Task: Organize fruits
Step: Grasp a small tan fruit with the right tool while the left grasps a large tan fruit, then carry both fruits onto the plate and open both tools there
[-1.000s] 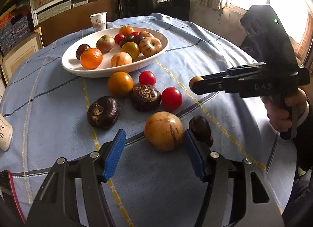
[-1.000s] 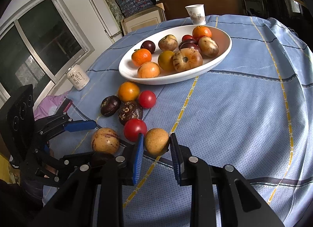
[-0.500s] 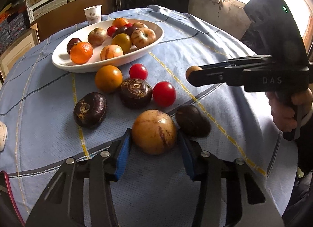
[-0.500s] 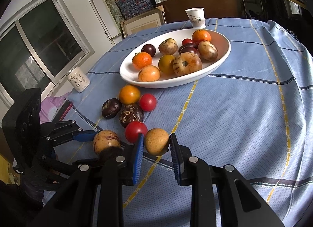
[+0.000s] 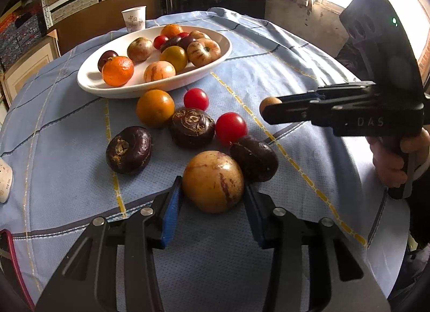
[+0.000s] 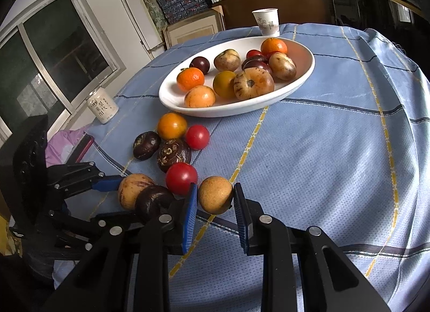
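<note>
Two tools are each gripping a fruit low over the table (image 5: 309, 51): the left tool (image 5: 212, 195), whose jaws have just been closing, is clamping a tan melon (image 5: 213, 181), and the right tool (image 6: 215, 199) is clenching a small brown fruit (image 6: 215, 194). Both loads are sitting on the near side of the loose fruits, with the white dish (image 6: 306, 75) lying well ahead beyond them, the right tool having the clearer lane. Whether either fruit is touching the cloth is hard to make out, and a dark fruit (image 5: 254, 157) is crowding the melon's right side.
</note>
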`<state>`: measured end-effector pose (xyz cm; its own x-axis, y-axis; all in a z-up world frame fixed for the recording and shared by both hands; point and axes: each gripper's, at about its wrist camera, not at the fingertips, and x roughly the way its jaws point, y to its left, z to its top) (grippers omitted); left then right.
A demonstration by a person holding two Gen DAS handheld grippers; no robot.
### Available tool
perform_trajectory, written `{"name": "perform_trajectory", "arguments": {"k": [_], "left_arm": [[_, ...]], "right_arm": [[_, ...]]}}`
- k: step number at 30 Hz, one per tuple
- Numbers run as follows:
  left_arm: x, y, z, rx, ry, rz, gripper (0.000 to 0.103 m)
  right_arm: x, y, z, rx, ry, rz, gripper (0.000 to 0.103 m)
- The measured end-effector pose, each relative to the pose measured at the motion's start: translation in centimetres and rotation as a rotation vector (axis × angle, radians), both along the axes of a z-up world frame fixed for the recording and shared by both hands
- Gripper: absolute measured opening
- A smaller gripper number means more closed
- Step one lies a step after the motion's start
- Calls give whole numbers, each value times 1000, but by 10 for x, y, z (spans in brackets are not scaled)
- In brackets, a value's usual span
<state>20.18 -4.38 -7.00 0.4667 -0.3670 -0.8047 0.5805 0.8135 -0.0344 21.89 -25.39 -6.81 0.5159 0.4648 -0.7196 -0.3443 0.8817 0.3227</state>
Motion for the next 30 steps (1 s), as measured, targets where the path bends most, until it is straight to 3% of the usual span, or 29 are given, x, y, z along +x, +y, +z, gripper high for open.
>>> {"name": "perform_trajectory", "arguments": {"k": [8,14,17,24,30], "left_arm": [[-4,8,10,-26,-35,29,43],[2,23,28,-108,-70,95,43],[16,31,40,-141,-68,141,43],[80,32,72,-155,-150,297,43],[134,24,73,-162,-141,347,43]], "right_arm": [[2,0,-3,-4,0,1,27],[2,-3,10,45,-42,-1,27],[11,-3,24,61,-80,-19,27],[60,4,47,76,-198,-139,27],[108,8,41,50,-198,-203,27]]}}
